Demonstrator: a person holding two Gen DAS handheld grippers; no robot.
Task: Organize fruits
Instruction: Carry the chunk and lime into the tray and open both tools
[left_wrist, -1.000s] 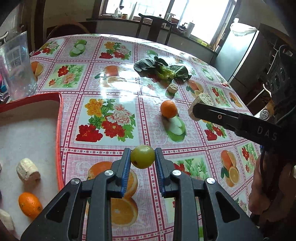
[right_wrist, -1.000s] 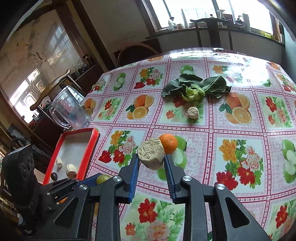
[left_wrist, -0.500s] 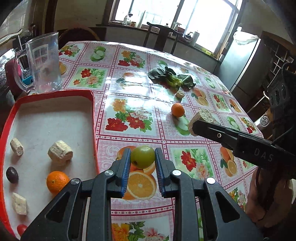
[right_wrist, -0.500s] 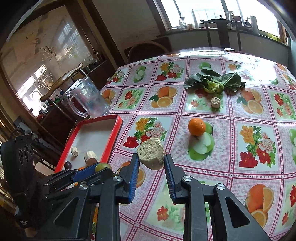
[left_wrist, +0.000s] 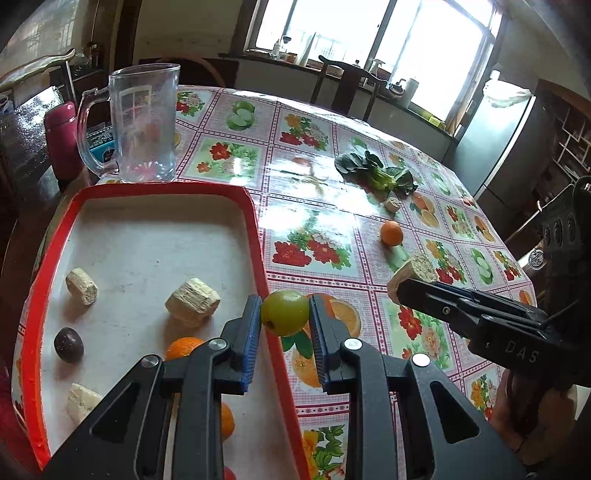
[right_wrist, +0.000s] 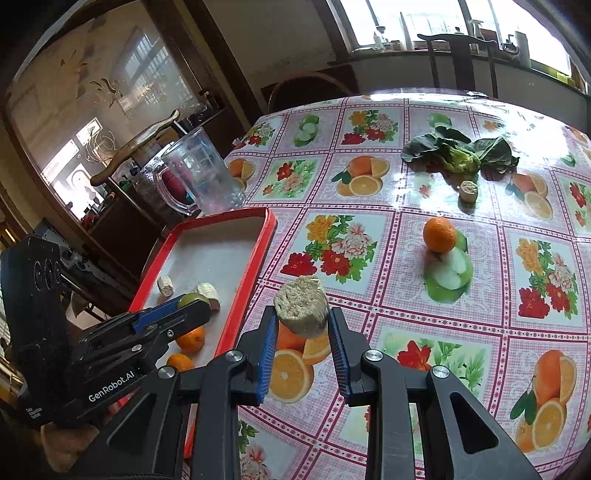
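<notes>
My left gripper (left_wrist: 284, 319) is shut on a green round fruit (left_wrist: 285, 312) and holds it above the right rim of the red tray (left_wrist: 255, 229). The tray holds several pale cut chunks (left_wrist: 192, 302), oranges (left_wrist: 183, 347) and a dark round fruit (left_wrist: 68, 344). My right gripper (right_wrist: 301, 328) is shut on a pale cut chunk (right_wrist: 301, 311), above the tablecloth just right of the tray (right_wrist: 258, 266). A loose orange (right_wrist: 439, 234) and a small chunk (right_wrist: 468, 190) lie on the table. The left gripper and green fruit (right_wrist: 190, 298) also show in the right wrist view.
A clear glass pitcher (left_wrist: 142, 122) stands behind the tray, with a red bottle (left_wrist: 62, 140) at its left. A leafy green vegetable (left_wrist: 376, 173) lies at mid-table. Chairs (left_wrist: 343, 85) stand at the far edge. The floral tablecloth (right_wrist: 406, 295) covers the table.
Both grippers have moved left toward the tray with their loads. The green fruit was over the tablecloth and is now over the tray's right rim.
</notes>
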